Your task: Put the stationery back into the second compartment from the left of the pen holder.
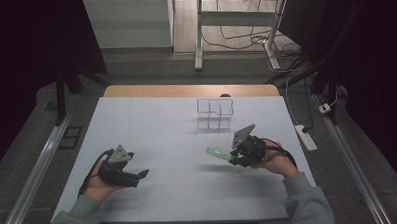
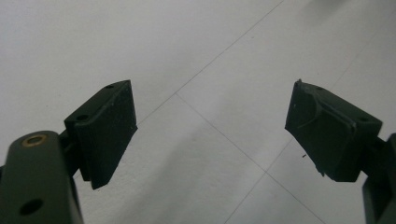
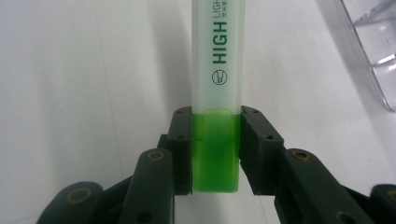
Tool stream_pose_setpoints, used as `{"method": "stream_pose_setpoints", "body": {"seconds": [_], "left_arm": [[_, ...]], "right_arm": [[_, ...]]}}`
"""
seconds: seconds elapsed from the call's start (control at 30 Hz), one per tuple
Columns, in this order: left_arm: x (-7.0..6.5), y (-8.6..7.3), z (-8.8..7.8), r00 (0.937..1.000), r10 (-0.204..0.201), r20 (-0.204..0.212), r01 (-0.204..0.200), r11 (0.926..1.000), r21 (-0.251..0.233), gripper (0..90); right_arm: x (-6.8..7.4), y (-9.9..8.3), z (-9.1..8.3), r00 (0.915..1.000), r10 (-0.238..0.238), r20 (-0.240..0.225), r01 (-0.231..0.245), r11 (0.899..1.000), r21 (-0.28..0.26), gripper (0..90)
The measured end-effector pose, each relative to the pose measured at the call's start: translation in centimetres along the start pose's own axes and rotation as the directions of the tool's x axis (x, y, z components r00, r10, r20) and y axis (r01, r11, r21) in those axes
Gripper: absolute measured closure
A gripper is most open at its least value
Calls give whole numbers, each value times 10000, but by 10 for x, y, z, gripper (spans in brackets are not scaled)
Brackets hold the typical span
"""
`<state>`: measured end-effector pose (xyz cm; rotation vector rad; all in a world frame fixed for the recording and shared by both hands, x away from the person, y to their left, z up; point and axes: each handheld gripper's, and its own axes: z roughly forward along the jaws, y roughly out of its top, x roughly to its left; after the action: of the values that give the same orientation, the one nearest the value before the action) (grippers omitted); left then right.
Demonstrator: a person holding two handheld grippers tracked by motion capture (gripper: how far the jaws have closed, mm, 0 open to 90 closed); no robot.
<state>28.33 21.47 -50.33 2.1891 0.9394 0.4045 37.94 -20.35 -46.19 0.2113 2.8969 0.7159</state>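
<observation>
With the right tool [image 3: 215,140] clamped on the green cap end of the highlighter [image 1: 218,152], held above the desk [image 1: 152,128] near the clear organizer [image 1: 214,113], I'd tip it upright over one compartment before releasing; the left tool [image 2: 210,126] gapes wide, empty.

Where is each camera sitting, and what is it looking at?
High view: above the table, looking forward and down; both forearms, hands and tongs show.
Left gripper view: rides the left tongs, aimed at bare tabletop between open jaws.
Right gripper view: rides the right tongs, jaws clamping the green highlighter.
Shared: highlighter and clear organizer appear in high and right views.
</observation>
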Motion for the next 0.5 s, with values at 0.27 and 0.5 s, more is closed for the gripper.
{"method": "stream_pose_setpoints", "body": {"seconds": [0.27, 0.5], "left_arm": [[-2, 0, 0, 10000, 69, -20, -69, 10000, -2, 160], [-5, 2, 0, 9997, 235, -57, -235, 9997, -20, 160]], "right_arm": [[9, 7, 4, 10000, 18, 25, -17, 9996, -267, 665], [11, 8, 5, 9999, 129, -85, -132, 9990, -425, 665]]}}
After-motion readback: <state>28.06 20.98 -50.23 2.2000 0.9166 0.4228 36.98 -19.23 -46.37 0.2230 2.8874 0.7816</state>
